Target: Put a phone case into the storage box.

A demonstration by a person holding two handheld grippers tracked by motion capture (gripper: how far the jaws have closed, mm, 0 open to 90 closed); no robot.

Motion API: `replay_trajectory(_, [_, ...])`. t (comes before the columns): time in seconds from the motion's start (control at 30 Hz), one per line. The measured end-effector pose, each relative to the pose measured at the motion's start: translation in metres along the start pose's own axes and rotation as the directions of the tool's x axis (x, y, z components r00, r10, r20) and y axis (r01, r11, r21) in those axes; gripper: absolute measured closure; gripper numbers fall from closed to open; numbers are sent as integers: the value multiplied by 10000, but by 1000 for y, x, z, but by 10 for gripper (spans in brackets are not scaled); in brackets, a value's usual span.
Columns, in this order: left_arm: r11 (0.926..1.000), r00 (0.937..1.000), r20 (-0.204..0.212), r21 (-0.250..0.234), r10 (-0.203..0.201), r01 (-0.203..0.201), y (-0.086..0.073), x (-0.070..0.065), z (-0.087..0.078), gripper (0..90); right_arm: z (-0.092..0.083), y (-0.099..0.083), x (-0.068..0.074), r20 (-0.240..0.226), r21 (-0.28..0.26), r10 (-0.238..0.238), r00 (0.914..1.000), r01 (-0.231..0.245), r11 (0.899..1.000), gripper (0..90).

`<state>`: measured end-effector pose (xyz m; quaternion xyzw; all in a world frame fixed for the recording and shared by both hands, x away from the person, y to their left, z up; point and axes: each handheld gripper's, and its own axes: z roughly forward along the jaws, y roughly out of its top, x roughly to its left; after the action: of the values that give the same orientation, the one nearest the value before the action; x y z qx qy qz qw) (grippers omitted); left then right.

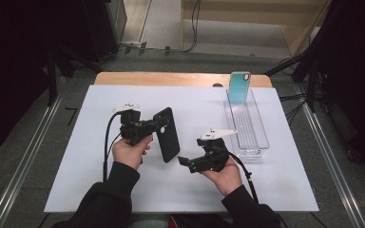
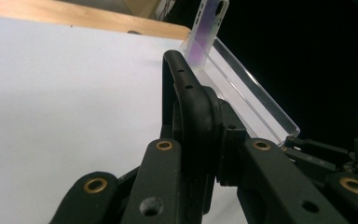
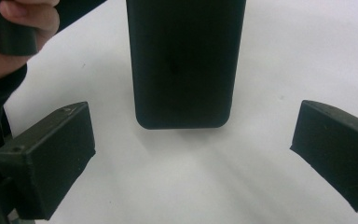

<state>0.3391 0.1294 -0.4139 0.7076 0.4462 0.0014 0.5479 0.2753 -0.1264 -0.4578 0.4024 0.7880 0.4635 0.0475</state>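
Observation:
A black phone case point(image 1: 168, 137) is held slanted above the white table sheet point(image 1: 76, 156), and my left gripper point(image 1: 159, 124) is shut on its upper edge. In the left gripper view the jaws pinch the case point(image 2: 186, 88) edge-on at the left gripper point(image 2: 200, 140). My right gripper point(image 1: 184, 161) hovers just right of the case's lower end, its jaws open and empty. In the right gripper view the right gripper point(image 3: 193, 151) faces the case's rounded end point(image 3: 184, 60), which lies beyond the pads and touches neither.
A clear plastic tray point(image 1: 259, 142) lies at the right of the sheet, with a teal phone case point(image 1: 240, 88) standing upright at its far end. The tray point(image 2: 261, 109) and teal case point(image 2: 208, 28) show beyond the left jaws. Metal rails flank the table.

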Motion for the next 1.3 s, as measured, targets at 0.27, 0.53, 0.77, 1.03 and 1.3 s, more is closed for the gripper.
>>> replay_trajectory(0.27, [9984, 9983, 331, -310, 488, -478, -3, -14, -4, 822, -3, 8, 2, -6, -392, -66, 10000, 66, 9992, 0])
replay_trajectory(0.53, [9979, 9969, 512, -268, 597, -584, -9, -25, -5, 822, -3, 18, 8, 38, -621, -214, 9998, 216, 9978, 0])
replay_trajectory(0.77, [9978, 9964, 513, -61, 668, -666, -17, -34, 2, 822, 2, 24, 11, 211, -594, 37, 9998, -24, 9982, 0])
replay_trajectory(1.03, [9986, 9962, 727, 197, 472, -488, -22, -40, 2, 821, 7, 29, 15, 407, -771, 47, 9992, -15, 9970, 0])
replay_trajectory(1.3, [9984, 9961, 700, 157, 536, -548, -27, -47, 0, 820, 11, 33, 19, 217, -846, 29, 9998, -10, 9964, 0])
